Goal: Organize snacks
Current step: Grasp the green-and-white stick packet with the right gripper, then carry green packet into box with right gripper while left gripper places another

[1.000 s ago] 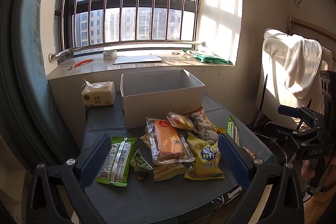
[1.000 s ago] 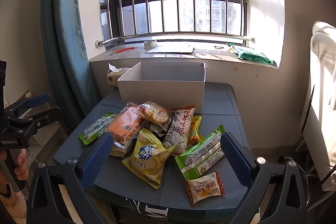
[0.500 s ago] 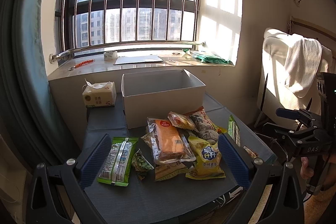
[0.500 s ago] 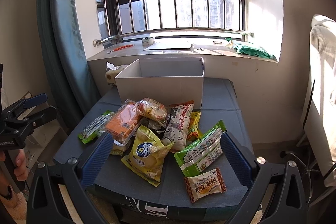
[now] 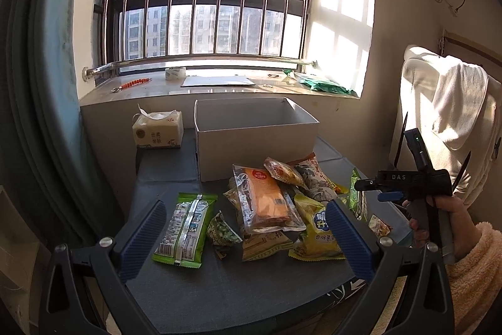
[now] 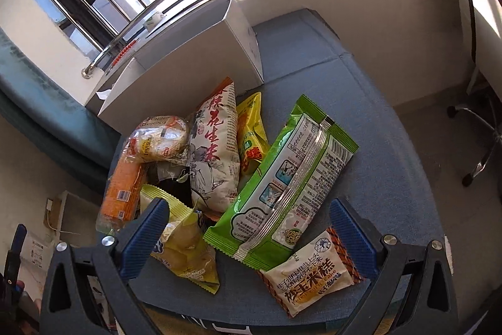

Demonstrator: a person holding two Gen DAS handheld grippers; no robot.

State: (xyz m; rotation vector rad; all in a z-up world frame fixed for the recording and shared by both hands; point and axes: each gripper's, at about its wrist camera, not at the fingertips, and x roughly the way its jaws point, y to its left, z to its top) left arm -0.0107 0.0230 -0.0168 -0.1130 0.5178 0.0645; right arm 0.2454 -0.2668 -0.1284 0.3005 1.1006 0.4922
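Desk: blue-covered, carrying everything; its near edge is bare.
White box: open-topped, at the far side of the desk, nothing visible inside; the likely home for the snacks.
Snack heap: just in front of the box, several packets overlapping.
Green packet: long, seam side up, lying across the near edge of the heap, directly ahead of the right hand-held gripper.
Orange packet: clear wrap, on top of the heap's left part.
Corn-cake packet: small, partly under the green packet's near end.
Right hand-held gripper: fingers wide apart, empty, tilted down over the green packet.
Left hand-held gripper: fingers apart, empty, held back from the heap.
Step in hand: probably taking the green packet first.
Doing it well: close across its narrow width near the middle, so the long bag does not droop; lift straight up, since its end overlaps the corn-cake packet and could drag it off the desk.
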